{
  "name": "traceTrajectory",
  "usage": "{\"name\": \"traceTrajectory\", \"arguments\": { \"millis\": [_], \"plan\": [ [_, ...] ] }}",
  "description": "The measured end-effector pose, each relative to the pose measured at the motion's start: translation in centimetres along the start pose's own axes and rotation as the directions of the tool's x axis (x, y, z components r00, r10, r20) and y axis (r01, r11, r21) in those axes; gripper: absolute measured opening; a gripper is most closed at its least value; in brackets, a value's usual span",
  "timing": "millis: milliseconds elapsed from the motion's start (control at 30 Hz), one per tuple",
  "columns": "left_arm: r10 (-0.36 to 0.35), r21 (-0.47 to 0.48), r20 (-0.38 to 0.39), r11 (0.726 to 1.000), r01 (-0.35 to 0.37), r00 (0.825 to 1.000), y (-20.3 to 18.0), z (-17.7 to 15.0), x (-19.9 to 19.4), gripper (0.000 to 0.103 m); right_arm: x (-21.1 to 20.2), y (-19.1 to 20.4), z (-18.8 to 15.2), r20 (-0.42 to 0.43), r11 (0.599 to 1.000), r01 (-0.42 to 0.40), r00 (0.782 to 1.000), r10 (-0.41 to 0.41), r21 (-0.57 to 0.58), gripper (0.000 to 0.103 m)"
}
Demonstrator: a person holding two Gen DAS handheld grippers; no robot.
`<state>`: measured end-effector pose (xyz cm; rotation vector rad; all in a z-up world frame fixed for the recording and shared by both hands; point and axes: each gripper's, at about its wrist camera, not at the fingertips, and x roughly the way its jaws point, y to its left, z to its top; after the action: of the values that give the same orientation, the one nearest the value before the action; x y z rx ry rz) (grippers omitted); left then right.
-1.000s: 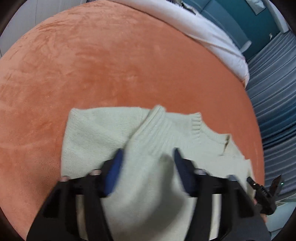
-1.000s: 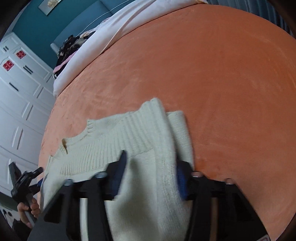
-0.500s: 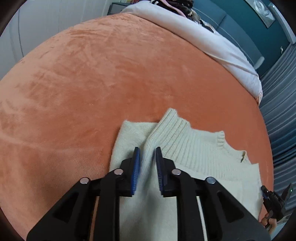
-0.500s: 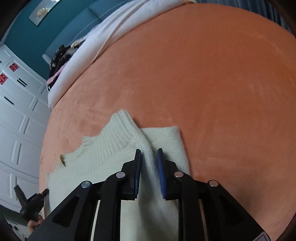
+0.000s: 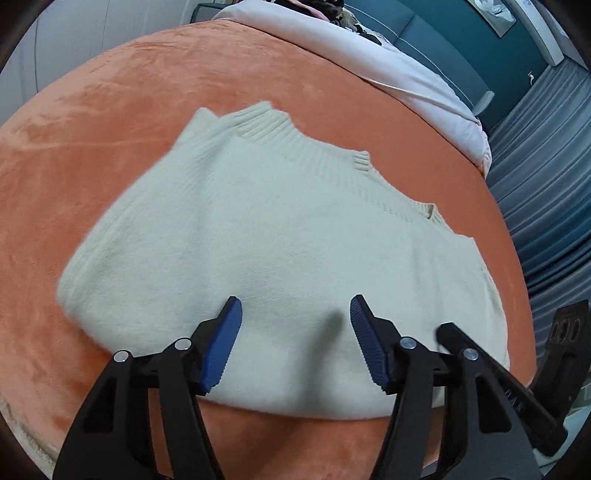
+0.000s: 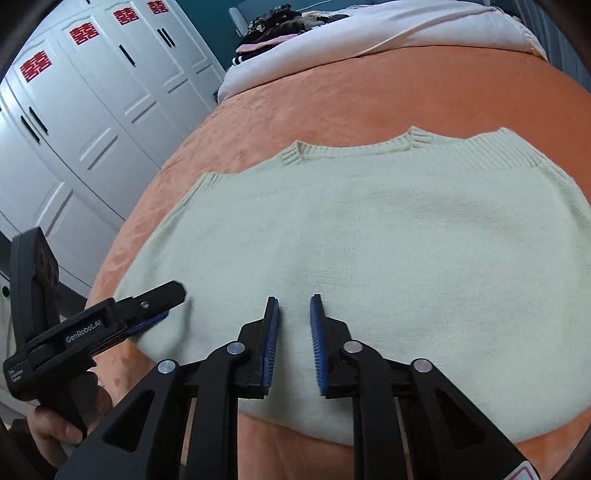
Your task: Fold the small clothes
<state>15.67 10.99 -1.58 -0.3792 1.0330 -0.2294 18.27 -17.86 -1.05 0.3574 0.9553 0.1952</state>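
Sweater (image 5: 280, 236) lay folded flat on orange blanket (image 5: 110, 110), long axis crosswise to both tongs, ribbed edge far side. My left gripper (image 5: 295, 314) gaped wide, empty, over near edge. My right gripper (image 6: 294, 306) narrowly parted, empty, near edge too.

A small cream knit sweater (image 5: 280, 240) lies flat on the orange blanket (image 5: 110, 129), folded into a broad rectangle. Its smooth knit panel faces up. The ribbed edges and the notched ribbed collar (image 6: 417, 142) run along the far side, toward the white bedding (image 6: 369, 33). The near edge is a soft rounded fold, close to the blanket's near border.
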Motion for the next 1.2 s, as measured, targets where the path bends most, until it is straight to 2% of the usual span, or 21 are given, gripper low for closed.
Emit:
{"name": "traceTrajectory", "arguments": {
  "millis": [100, 133, 200, 267, 333, 433, 500, 567, 600, 633, 667, 700, 767, 833, 867, 900, 967, 1100, 1133, 1200],
  "plan": [
    [0.017, -0.023, 0.000, 1.000, -0.017, 1.000, 1.8, 0.0, -0.8, 0.058, -3.1, -6.4, -0.8, 0.034, 0.984, 0.088, 0.995, -0.095, 0.157, 0.010],
    [0.027, -0.025, 0.005, 0.999, -0.027, 1.000, 2.1, -0.2, -1.0, 0.058, -4.6, -9.1, -1.5, 0.051, 0.968, 0.101, 0.992, -0.115, 0.229, 0.005],
    [0.025, -0.038, 0.010, 0.999, -0.025, 1.000, 2.6, -0.7, -1.0, 0.057, -7.5, -13.8, -2.7, 0.067, 0.922, 0.164, 0.978, -0.200, 0.351, 0.000],
    [0.031, -0.054, 0.022, 0.998, -0.030, 0.999, 2.5, -1.3, -0.9, 0.057, -9.3, -16.6, -4.3, 0.089, 0.897, 0.097, 0.985, -0.150, 0.431, 0.000],
    [0.059, -0.046, 0.026, 0.997, -0.058, 0.998, 1.9, -1.5, -0.6, 0.058, -10.2, -16.6, -4.5, 0.092, 0.897, 0.100, 0.984, -0.154, 0.430, 0.000],
    [0.084, -0.048, 0.020, 0.995, -0.083, 0.996, 1.6, -1.6, -0.9, 0.059, -11.8, -14.6, -4.7, 0.114, 0.917, 0.137, 0.975, -0.193, 0.374, 0.013],
    [0.074, -0.064, 0.011, 0.995, -0.073, 0.997, 1.8, -1.6, -1.2, 0.058, -12.4, -13.1, -4.6, 0.134, 0.933, 0.145, 0.971, -0.198, 0.330, 0.015],
    [0.059, -0.081, 0.006, 0.995, -0.059, 0.998, 2.3, -1.7, -1.5, 0.056, -11.7, -13.7, -4.5, 0.094, 0.929, 0.216, 0.963, -0.254, 0.301, 0.016],
    [0.052, -0.085, 0.005, 0.995, -0.052, 0.999, 2.6, -1.8, -1.5, 0.055, -10.9, -14.8, -5.1, 0.043, 0.923, 0.235, 0.965, -0.260, 0.305, 0.008],
    [0.048, -0.088, 0.001, 0.995, -0.048, 0.999, 2.8, -1.8, -1.6, 0.053, -9.5, -15.3, -5.0, 0.005, 0.914, 0.235, 0.968, -0.251, 0.331, 0.003],
    [0.043, -0.095, 0.000, 0.995, -0.043, 0.999, 3.0, -1.8, -1.9, 0.053, -9.7, -15.9, -5.4, 0.010, 0.908, 0.210, 0.973, -0.229, 0.362, 0.001],
    [0.039, -0.113, 0.005, 0.993, -0.039, 0.999, 3.2, -1.9, -2.5, 0.053, -10.5, -16.1, -5.6, 0.022, 0.903, 0.188, 0.977, -0.213, 0.386, 0.002],
    [0.020, -0.150, 0.033, 0.989, -0.015, 0.999, 3.7, -2.2, -3.9, 0.059, -11.2, -15.8, -5.5, 0.036, 0.900, 0.182, 0.976, -0.213, 0.396, 0.013],
    [0.010, -0.202, 0.064, 0.979, 0.003, 0.998, 4.8, -2.8, -5.3, 0.067, -12.6, -15.4, -5.8, 0.046, 0.903, 0.203, 0.970, -0.238, 0.380, 0.031],
    [0.014, -0.233, 0.072, 0.972, 0.003, 0.997, 5.5, -3.1, -5.9, 0.076, -13.3, -15.4, -6.3, 0.051, 0.898, 0.223, 0.964, -0.261, 0.380, 0.054],
    [0.019, -0.268, 0.077, 0.963, 0.002, 0.997, 6.3, -3.4, -6.4, 0.079, -13.9, -15.5, -6.8, 0.061, 0.889, 0.236, 0.958, -0.281, 0.392, 0.065],
    [0.022, -0.351, 0.096, 0.936, 0.014, 0.995, 8.2, -4.2, -7.2, 0.088, -14.4, -16.5, -7.8, 0.063, 0.873, 0.231, 0.957, -0.284, 0.429, 0.067],
    [-0.002, -0.488, 0.082, 0.872, 0.042, 0.997, 11.1, -5.1, -6.5, 0.090, -13.2, -18.1, -8.9, 0.016, 0.841, 0.149, 0.983, -0.184, 0.520, 0.068],
    [-0.010, -0.500, 0.077, 0.865, 0.047, 0.997, 11.2, -5.0, -6.1, 0.090, -12.8, -18.4, -8.7, 0.020, 0.838, 0.127, 0.987, -0.162, 0.530, 0.069],
    [0.000, -0.492, 0.085, 0.870, 0.042, 0.996, 10.7, -4.5, -5.6, 0.095, -11.4, -18.5, -7.2, 0.040, 0.836, 0.068, 0.993, -0.108, 0.544, 0.071]
  ]
}}
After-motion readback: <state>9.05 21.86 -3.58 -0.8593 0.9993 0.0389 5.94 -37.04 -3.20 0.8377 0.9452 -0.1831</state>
